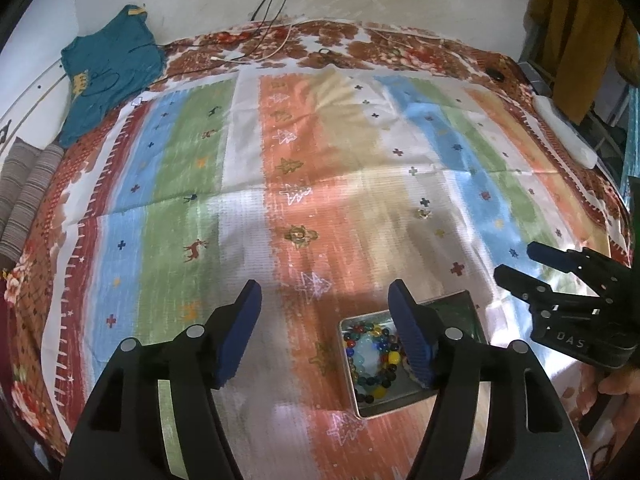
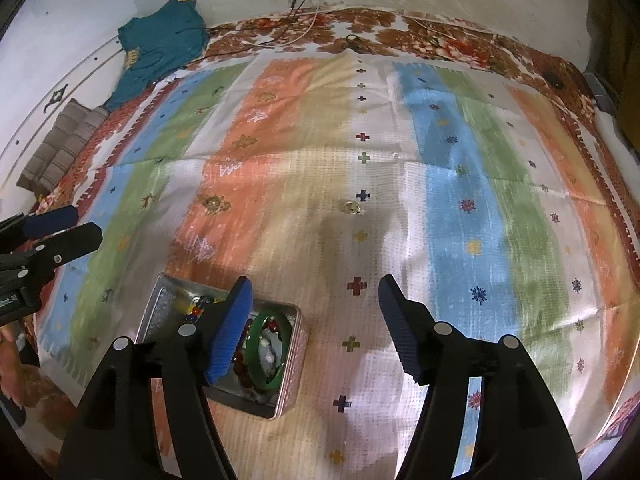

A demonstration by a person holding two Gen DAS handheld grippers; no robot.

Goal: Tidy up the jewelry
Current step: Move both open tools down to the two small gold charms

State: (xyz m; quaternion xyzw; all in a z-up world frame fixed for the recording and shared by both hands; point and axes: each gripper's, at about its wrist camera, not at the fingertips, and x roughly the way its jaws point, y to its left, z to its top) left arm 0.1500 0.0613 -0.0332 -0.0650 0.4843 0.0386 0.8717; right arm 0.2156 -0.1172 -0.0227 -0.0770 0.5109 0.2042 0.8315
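Nearest, my left gripper [image 1: 324, 336]: jaws spread wide, holding nothing, hovering over the striped cloth [image 1: 248, 208] with its right finger overlapping the tin's edge in view. My right gripper [image 2: 316, 328]: jaws likewise apart and empty, its left finger hanging over the same tin. Next, the metal tin [image 2: 294, 360], open, resting on the cloth just below both grippers; contents are multicoloured bead bracelets [image 1: 372, 356] and a green bangle [image 2: 267, 346], packed close together. Farther out, one small gold-toned piece, probably a ring or earring [image 2: 350, 206], lies alone on the cloth, well apart from the tin; another small glint sits on an orange stripe [image 1: 298, 235], too small to identify. Farthest, a teal garment [image 1: 108, 72] and cables near the wall. Risk, as I judge it: the loose piece is tiny and flat on soft fabric, so my pads may pinch cloth instead, or flick it away; a low finger could also nudge the tin.
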